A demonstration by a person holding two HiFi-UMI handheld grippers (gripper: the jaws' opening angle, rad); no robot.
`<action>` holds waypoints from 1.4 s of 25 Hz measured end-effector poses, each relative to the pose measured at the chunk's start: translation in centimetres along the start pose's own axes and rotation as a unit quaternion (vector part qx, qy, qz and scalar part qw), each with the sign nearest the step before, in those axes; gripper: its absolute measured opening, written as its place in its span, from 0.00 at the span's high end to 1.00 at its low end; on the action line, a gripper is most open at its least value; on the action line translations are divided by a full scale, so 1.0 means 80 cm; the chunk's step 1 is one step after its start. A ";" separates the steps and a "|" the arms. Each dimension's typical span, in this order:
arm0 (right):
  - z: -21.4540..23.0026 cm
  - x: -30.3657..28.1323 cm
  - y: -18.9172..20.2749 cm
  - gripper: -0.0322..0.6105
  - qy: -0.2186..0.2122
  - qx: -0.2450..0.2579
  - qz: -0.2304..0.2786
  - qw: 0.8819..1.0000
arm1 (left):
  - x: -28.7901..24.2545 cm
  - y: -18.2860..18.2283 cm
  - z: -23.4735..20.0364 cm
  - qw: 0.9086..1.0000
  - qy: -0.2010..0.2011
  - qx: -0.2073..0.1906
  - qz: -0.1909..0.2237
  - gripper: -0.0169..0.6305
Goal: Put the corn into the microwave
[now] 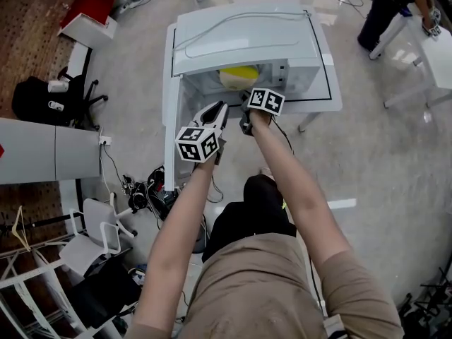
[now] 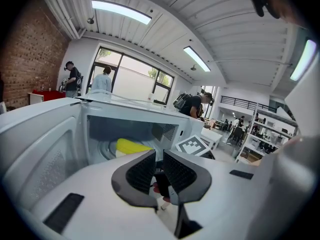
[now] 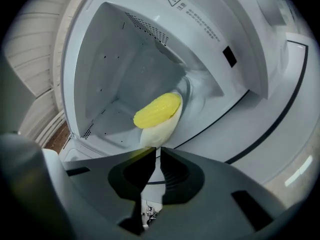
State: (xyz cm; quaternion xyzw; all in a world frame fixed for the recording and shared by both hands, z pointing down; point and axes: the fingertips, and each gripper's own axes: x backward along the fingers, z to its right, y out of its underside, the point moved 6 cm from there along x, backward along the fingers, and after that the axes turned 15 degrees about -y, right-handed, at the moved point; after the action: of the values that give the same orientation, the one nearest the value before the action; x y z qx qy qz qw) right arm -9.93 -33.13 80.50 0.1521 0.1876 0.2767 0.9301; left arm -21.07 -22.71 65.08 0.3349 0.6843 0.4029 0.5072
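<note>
The white microwave (image 1: 247,34) stands with its door (image 1: 169,83) swung open to the left. The yellow corn (image 1: 238,77) lies inside on the cavity floor, its pale husk end toward the opening. From the right gripper view the corn (image 3: 157,110) sits just beyond my right gripper (image 3: 156,151), whose jaws are shut with nothing between them. In the head view my right gripper (image 1: 247,99) is at the cavity's mouth. My left gripper (image 1: 220,106) hovers just left of it, in front of the opening, shut and empty. In the left gripper view the corn (image 2: 132,145) shows beyond my left gripper (image 2: 159,156).
The microwave rests on a small white table (image 1: 326,99). Another white table (image 1: 438,48) and a standing person (image 1: 385,6) are at the upper right. Black chairs (image 1: 49,94), white frames and floor cables (image 1: 141,189) fill the left side. Several people stand in the background.
</note>
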 end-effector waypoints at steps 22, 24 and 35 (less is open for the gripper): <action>-0.024 -0.005 -0.027 0.89 -0.021 0.037 0.047 0.998 | 0.009 0.002 -0.014 1.000 0.016 0.000 -0.016 0.92; -0.039 0.011 -0.022 0.89 -0.023 0.052 0.049 0.997 | 0.016 0.000 -0.009 1.000 0.020 0.004 -0.018 0.92; -0.151 0.122 -0.019 0.80 -0.051 0.141 0.049 0.987 | 0.078 -0.048 0.024 0.999 0.041 0.018 0.003 0.92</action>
State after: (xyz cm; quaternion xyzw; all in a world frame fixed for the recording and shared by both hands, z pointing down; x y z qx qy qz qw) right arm -6.91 -26.60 66.65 0.3047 0.1692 0.2850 0.8929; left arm -21.08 -18.63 58.67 0.3293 0.7105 0.4052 0.4718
